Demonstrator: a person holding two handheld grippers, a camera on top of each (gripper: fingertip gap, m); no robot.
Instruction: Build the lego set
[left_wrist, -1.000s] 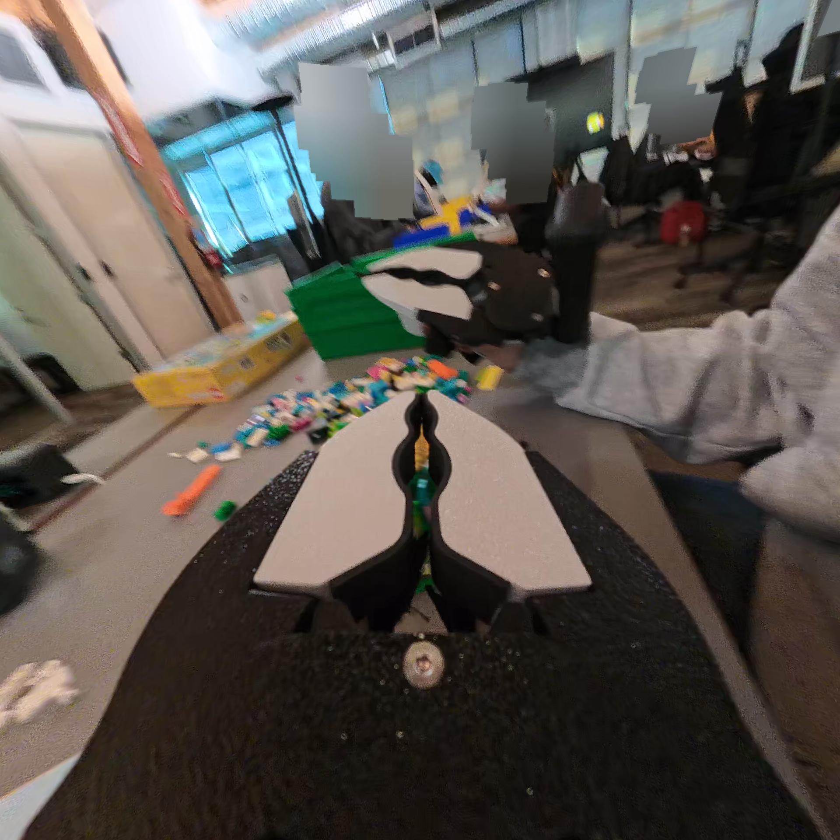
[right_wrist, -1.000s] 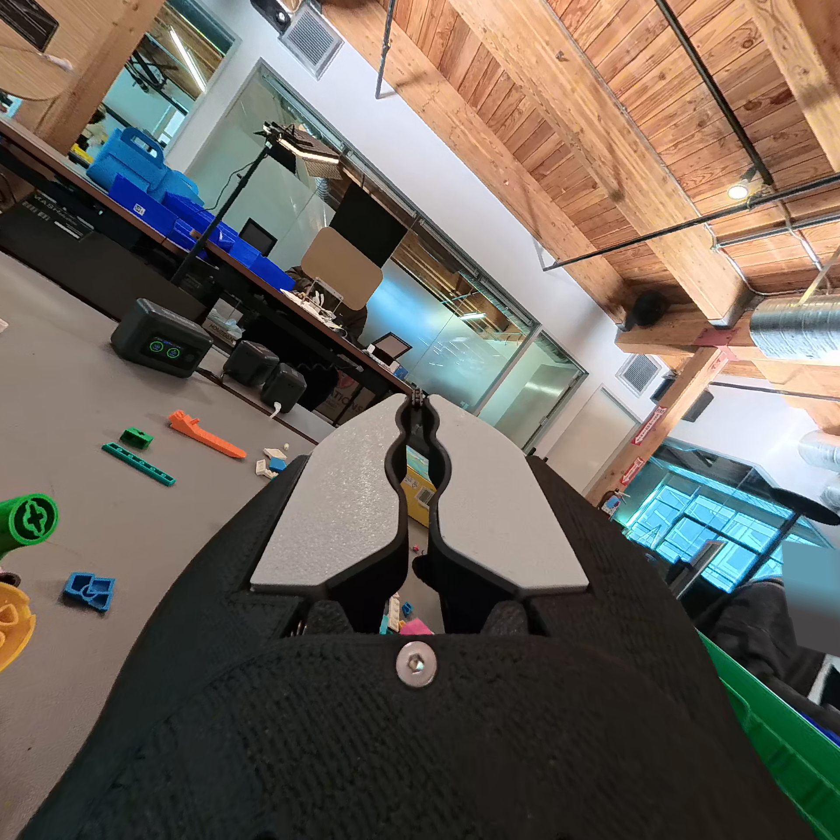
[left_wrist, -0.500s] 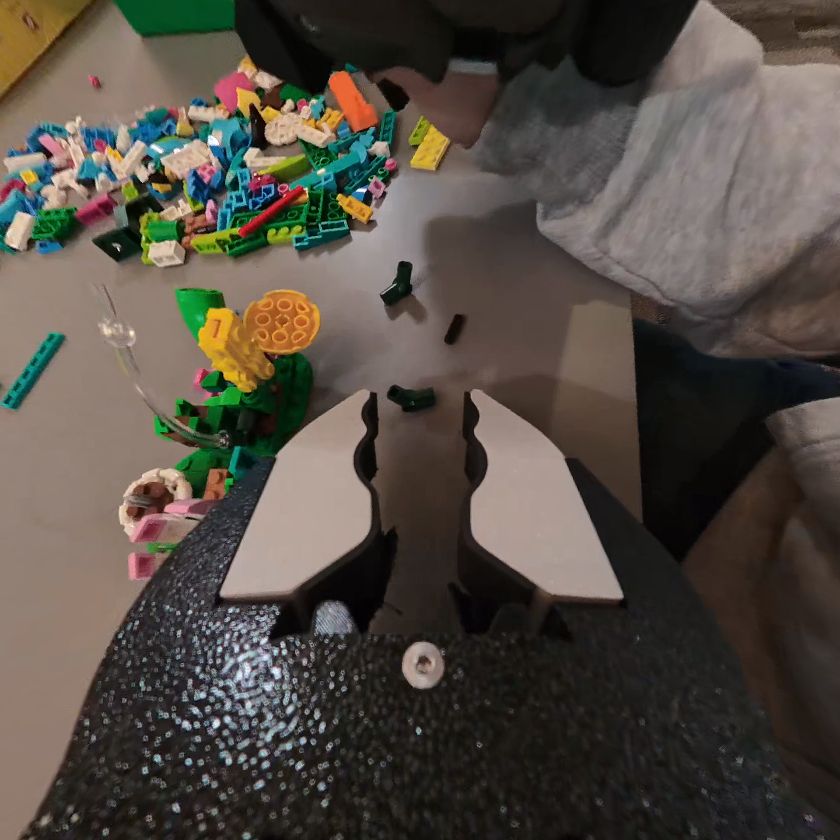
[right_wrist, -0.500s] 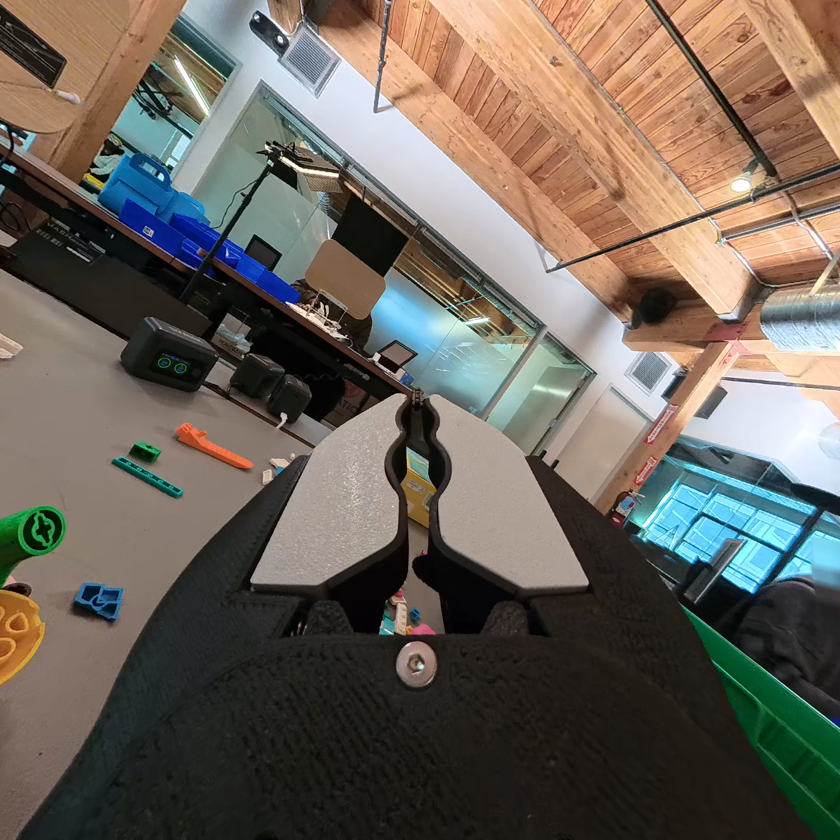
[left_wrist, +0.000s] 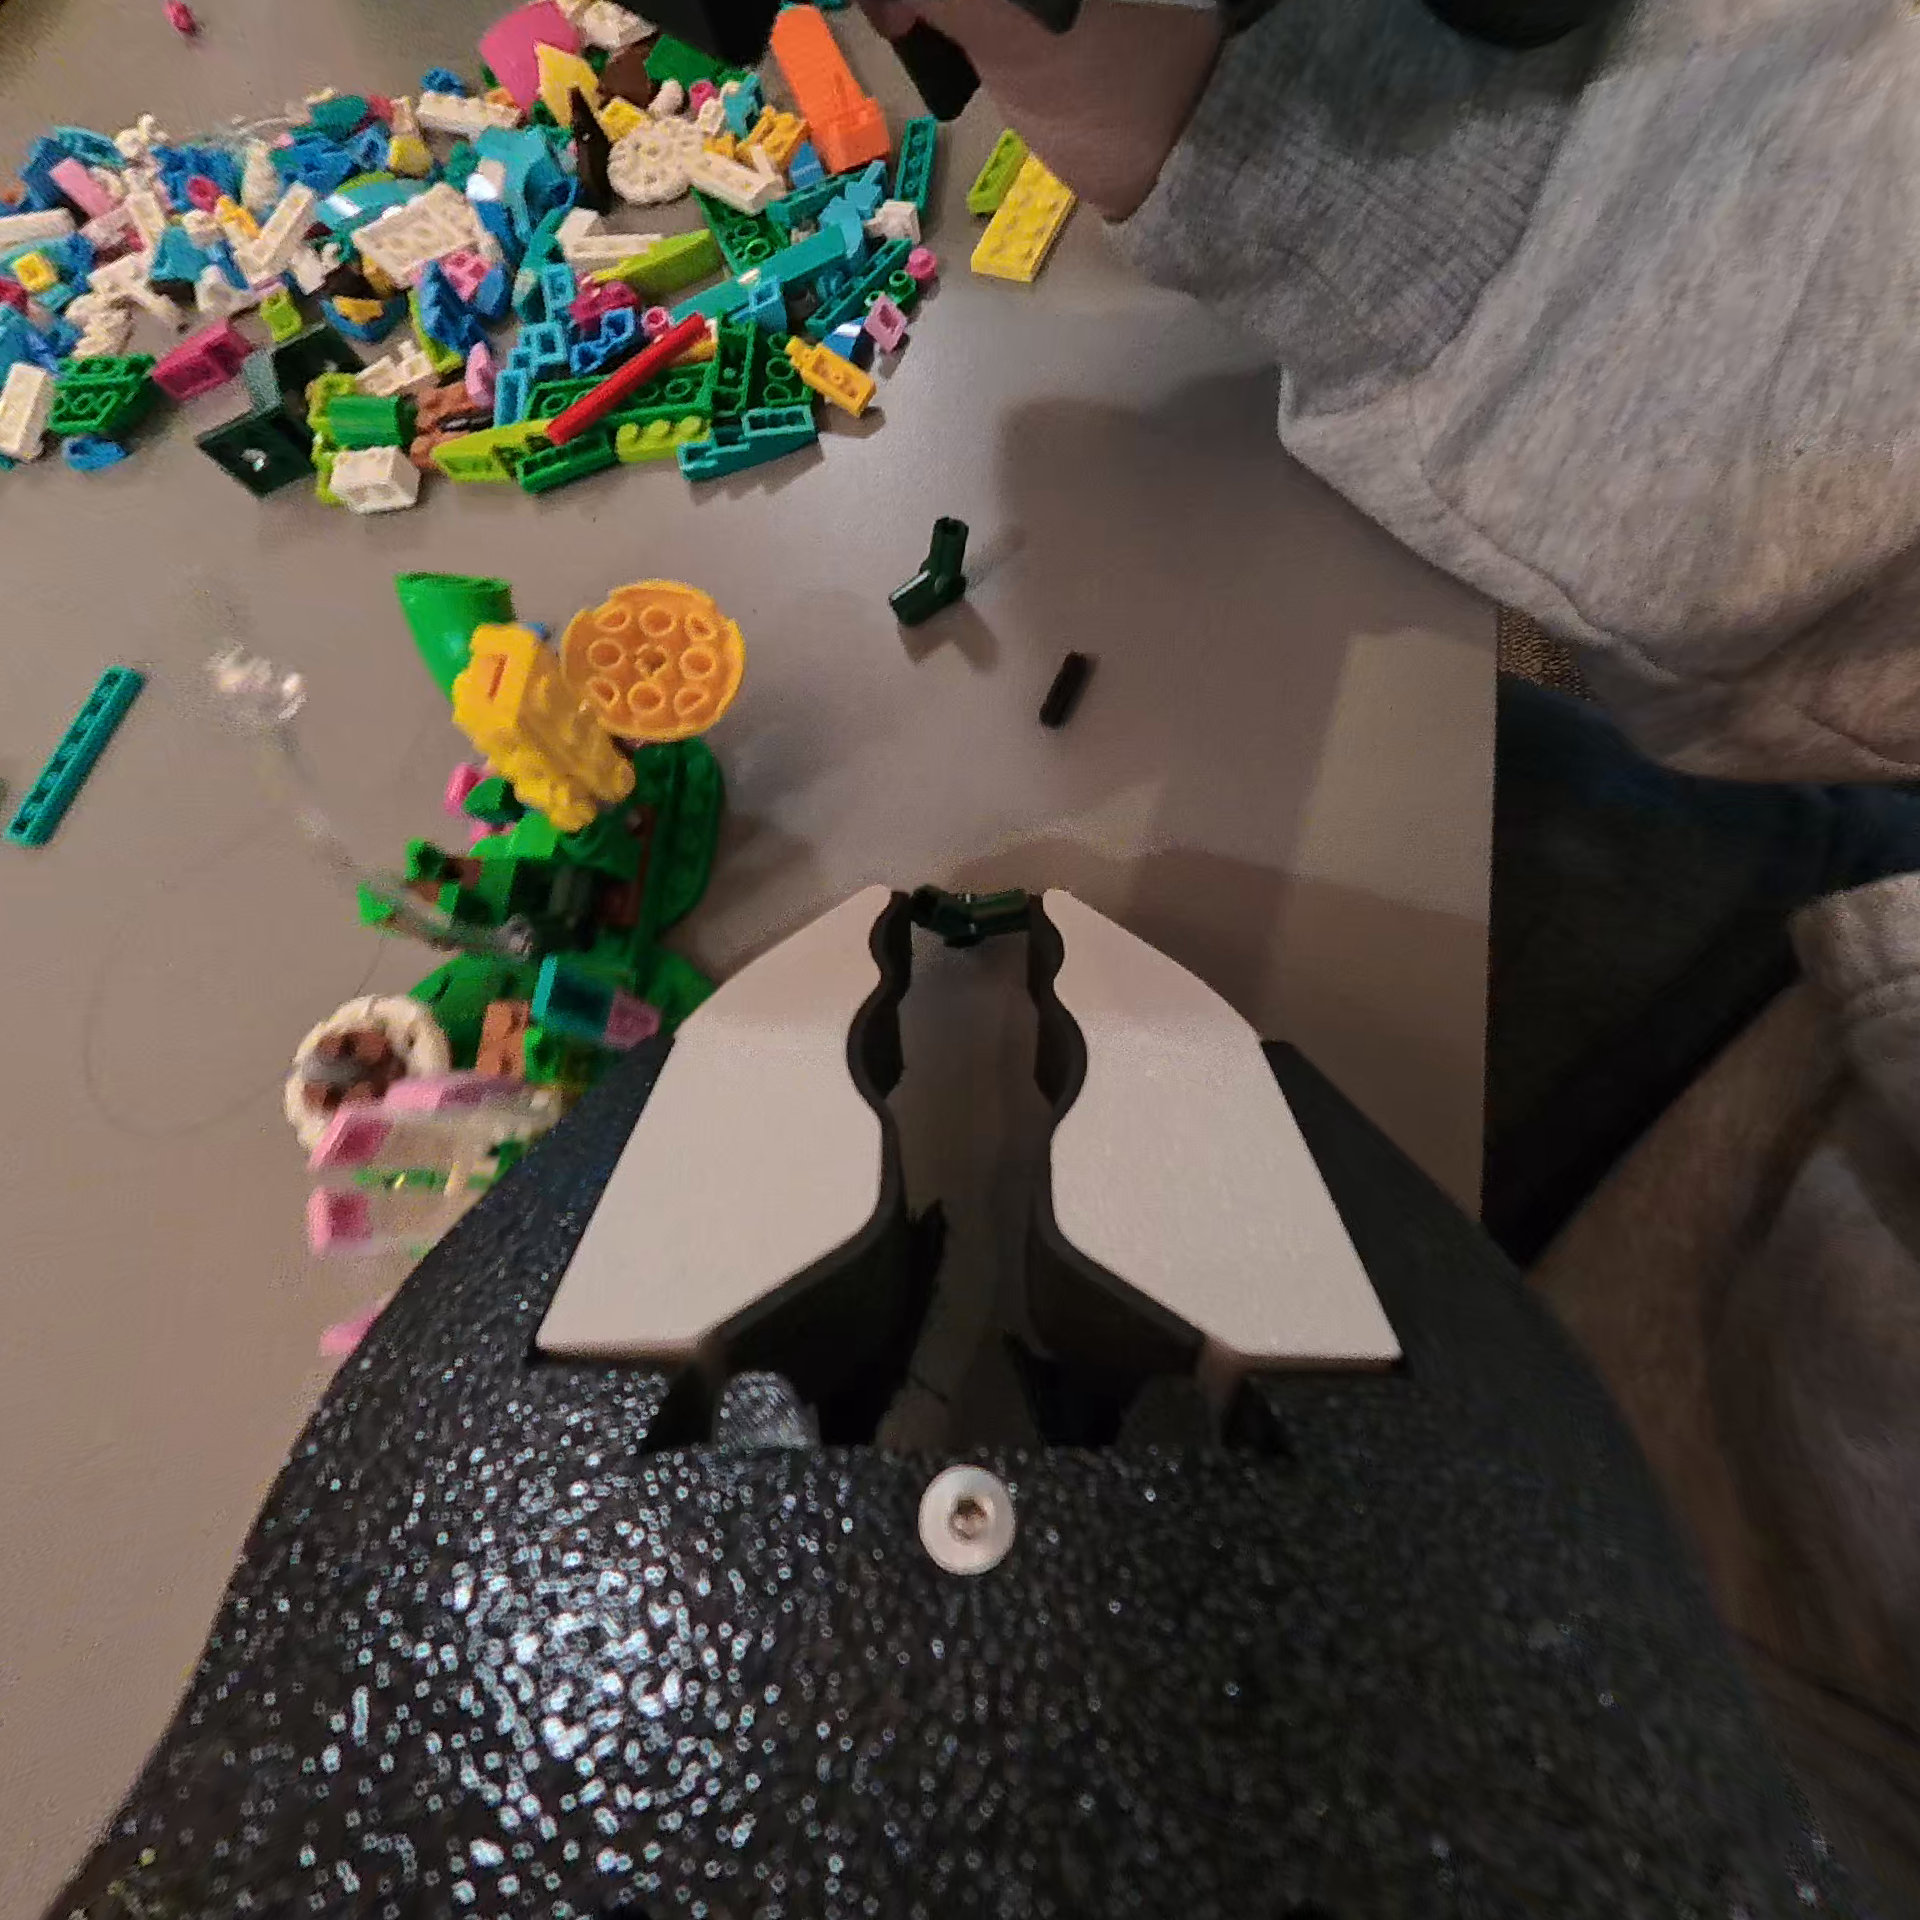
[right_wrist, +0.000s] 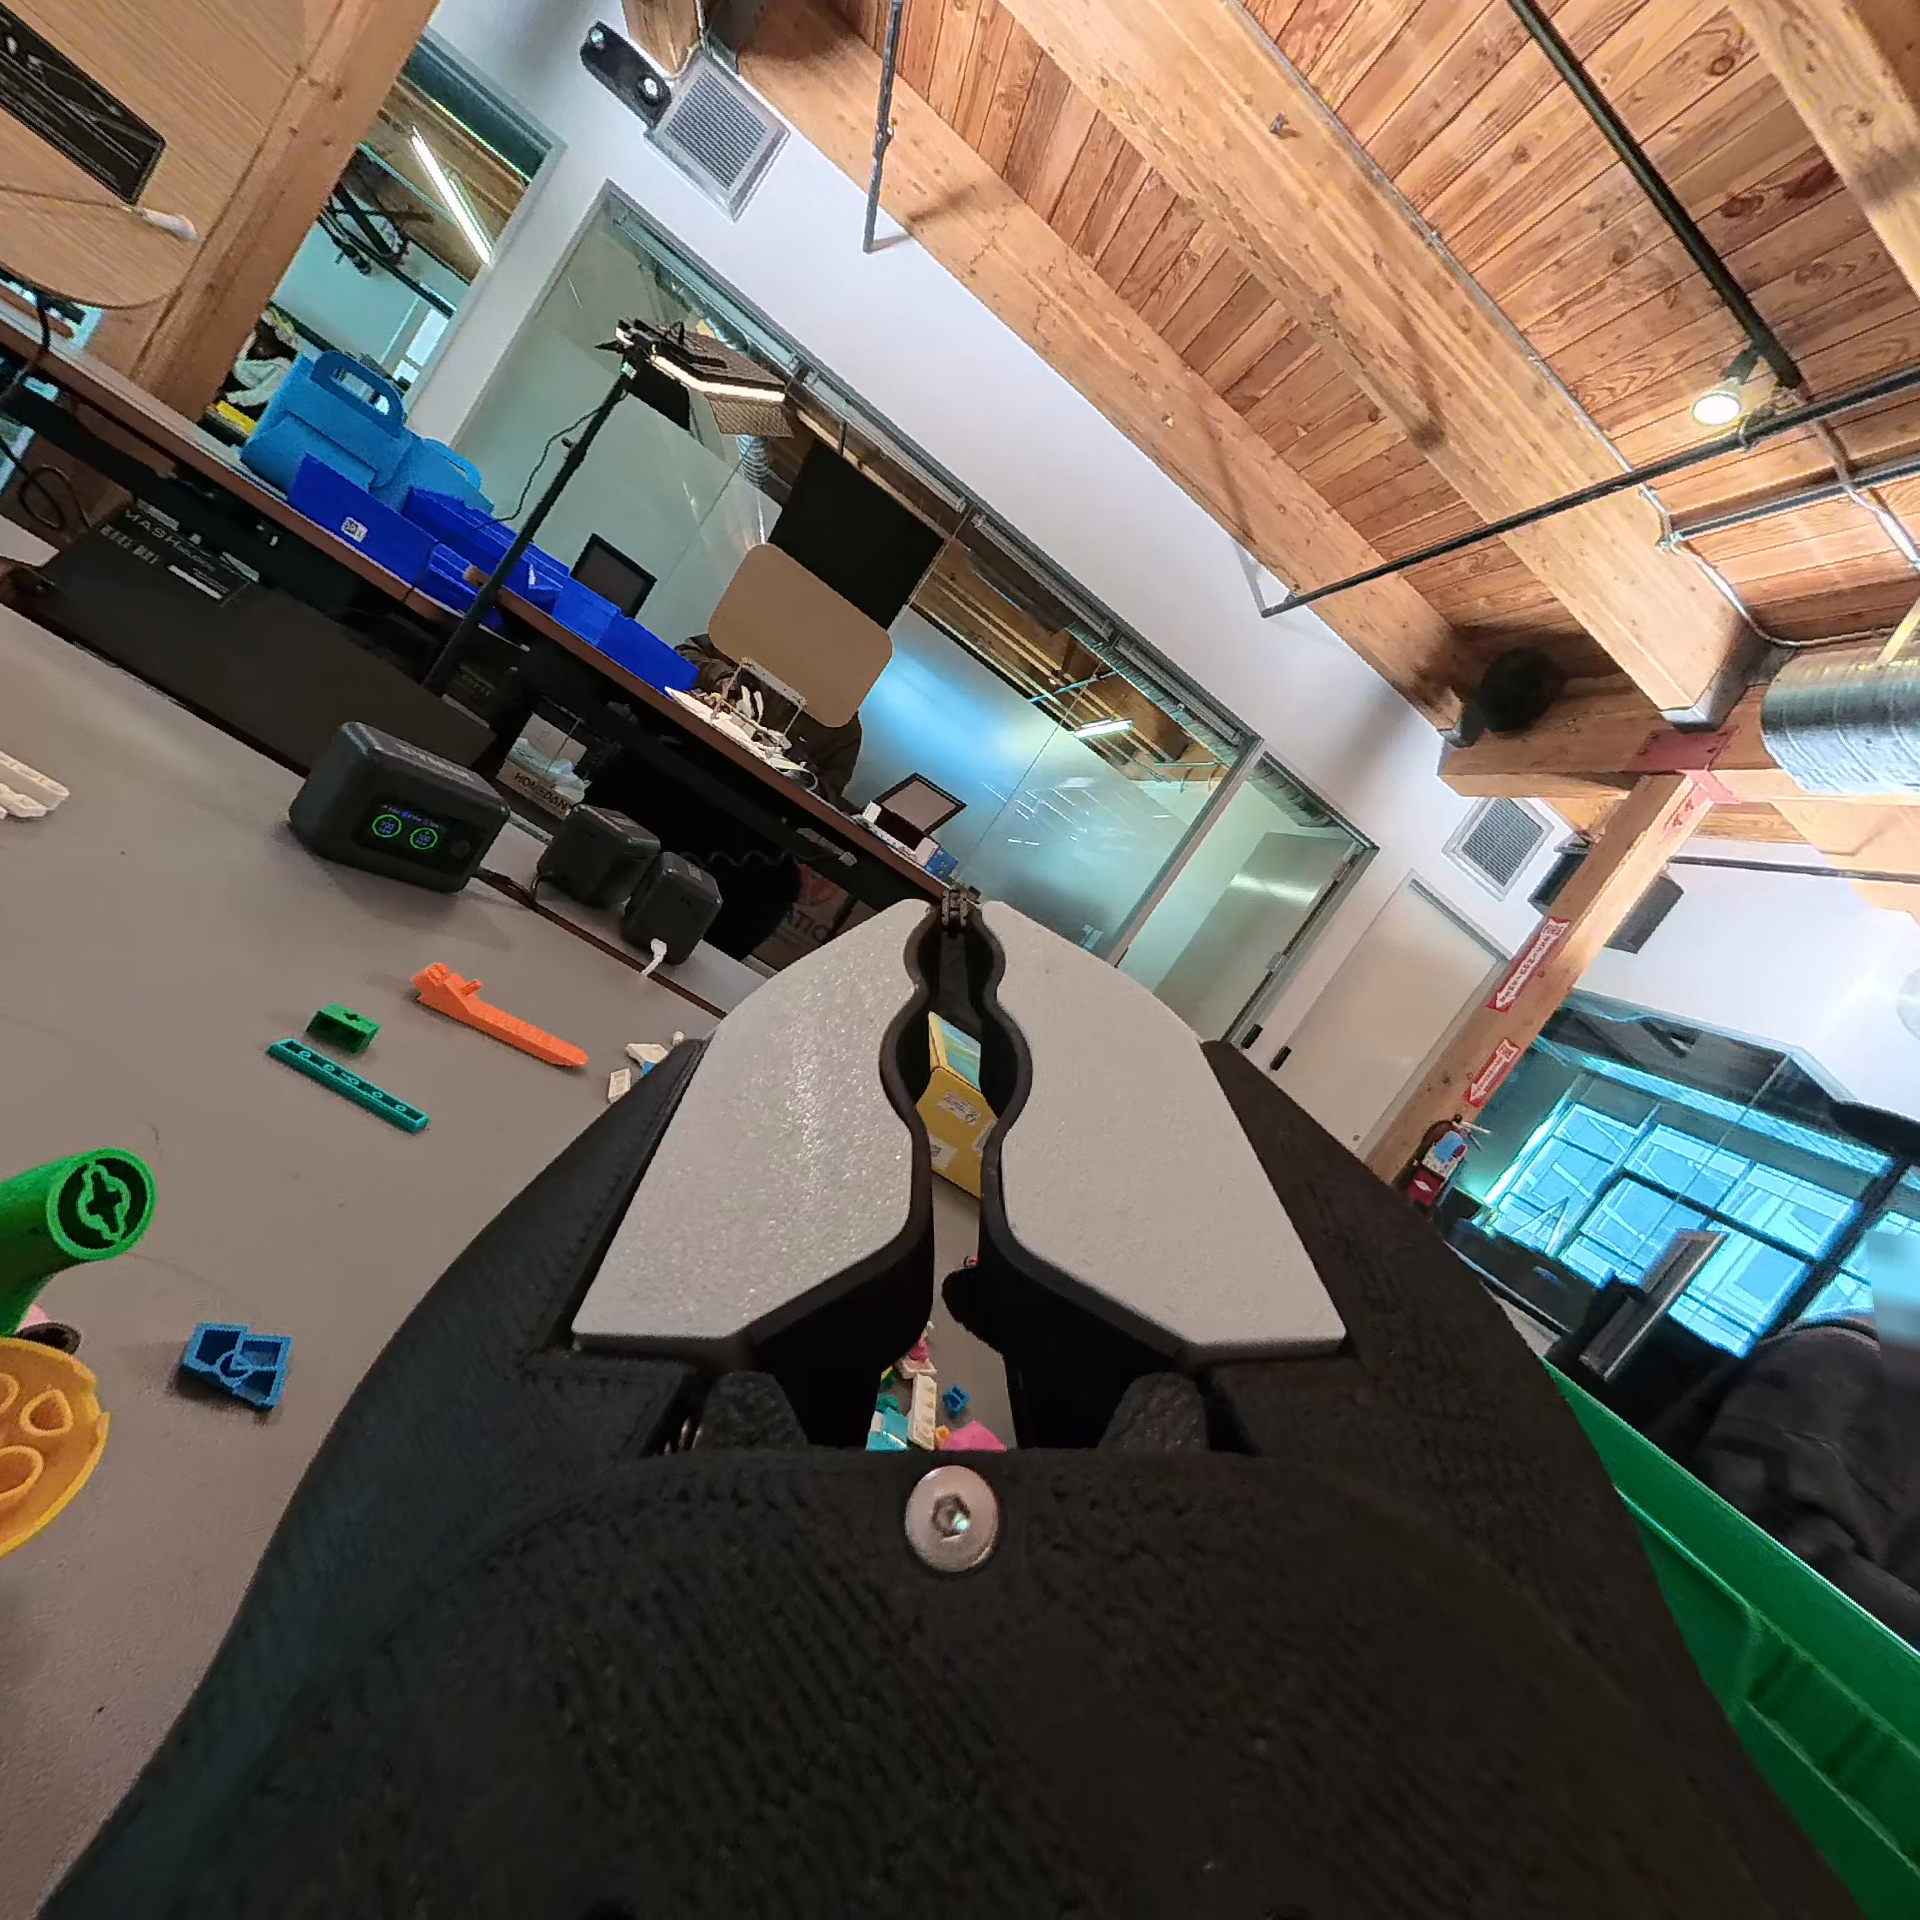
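My left gripper (left_wrist: 968, 914) points down at the grey table. Its fingers are closed in on a small dark green angled connector (left_wrist: 971, 916), touching it at both ends. To its left stands the green flower build (left_wrist: 582, 842) with a yellow round disc (left_wrist: 652, 660) on top. A second dark green connector (left_wrist: 930, 577) and a black pin (left_wrist: 1065, 688) lie just beyond. My right gripper (right_wrist: 951, 914) is shut, tilted upward, and pinches a tiny dark piece (right_wrist: 951, 906) at its tips. The build's green tube (right_wrist: 78, 1205) and yellow disc (right_wrist: 31, 1444) show at the left edge.
A pile of loose bricks (left_wrist: 468, 291) lies at the far left of the table. A grey sleeve (left_wrist: 1558, 312) crosses the top right. A teal plate (right_wrist: 348, 1086), an orange separator (right_wrist: 494, 1023), a blue piece (right_wrist: 234, 1363), a black power unit (right_wrist: 400, 821) and a green bin (right_wrist: 1766, 1662) surround the right gripper. The black power unit (right_wrist: 400, 821) is about 35 cm from my right fingertips.
My left gripper tipped down from level to face the table, opened, then narrowed onto the dark green connector. My right gripper stayed shut and barely moved.
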